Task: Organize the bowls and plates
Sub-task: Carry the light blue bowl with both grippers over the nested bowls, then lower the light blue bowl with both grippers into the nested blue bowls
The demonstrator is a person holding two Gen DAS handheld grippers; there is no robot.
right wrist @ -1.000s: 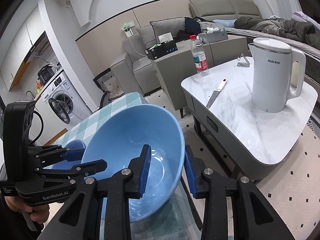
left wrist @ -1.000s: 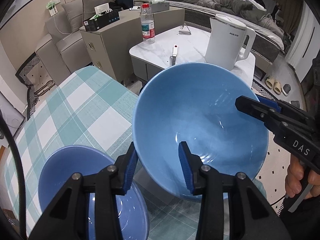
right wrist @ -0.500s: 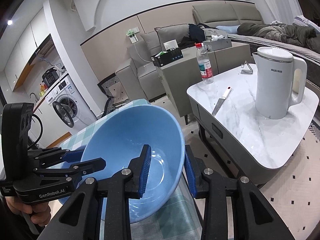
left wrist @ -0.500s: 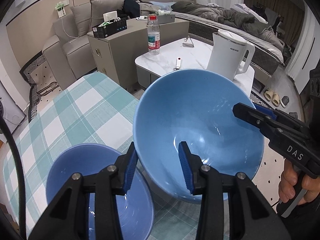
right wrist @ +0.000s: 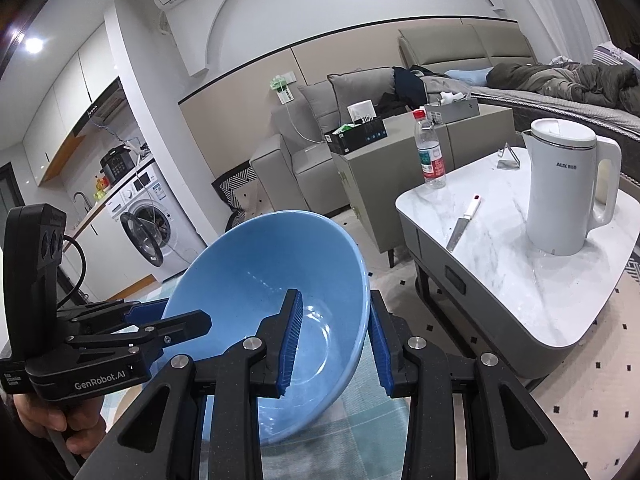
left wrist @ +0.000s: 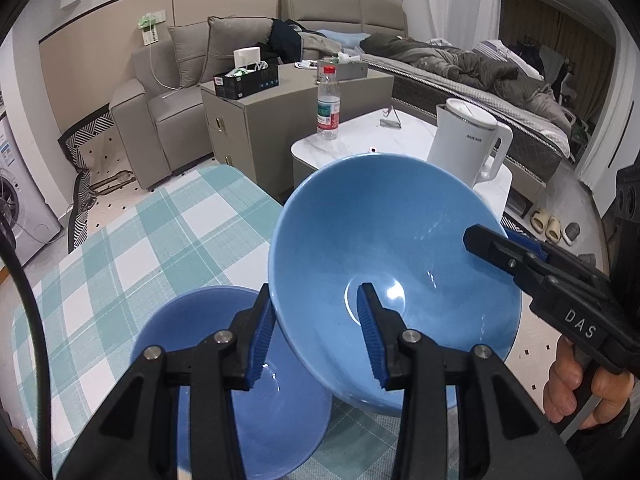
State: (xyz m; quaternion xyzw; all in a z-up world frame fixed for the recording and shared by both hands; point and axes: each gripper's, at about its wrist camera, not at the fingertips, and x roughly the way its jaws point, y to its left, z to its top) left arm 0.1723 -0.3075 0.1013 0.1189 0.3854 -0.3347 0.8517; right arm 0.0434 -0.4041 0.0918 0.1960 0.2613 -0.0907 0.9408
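Note:
A large light blue bowl point(left wrist: 384, 240) is held tilted in the air by both grippers; it also shows in the right wrist view point(right wrist: 256, 276). My left gripper point(left wrist: 316, 332) is shut on its near rim, one finger inside and one outside. My right gripper point(right wrist: 334, 340) is shut on the opposite rim and shows from the side in the left wrist view point(left wrist: 532, 256). A darker blue bowl point(left wrist: 256, 384) sits on the checked tablecloth point(left wrist: 132, 248) just below and left of the held bowl.
Beyond the table's edge stands a white marble coffee table point(right wrist: 520, 264) with a white kettle point(right wrist: 564, 188), a water bottle point(right wrist: 430, 152) and a knife point(right wrist: 464, 220). A grey sofa point(left wrist: 160, 112) and cabinet point(left wrist: 280, 112) stand behind.
Both grippers have lifted the light blue bowl higher and tilted it more. The darker bowl on the cloth shows more fully beneath it.

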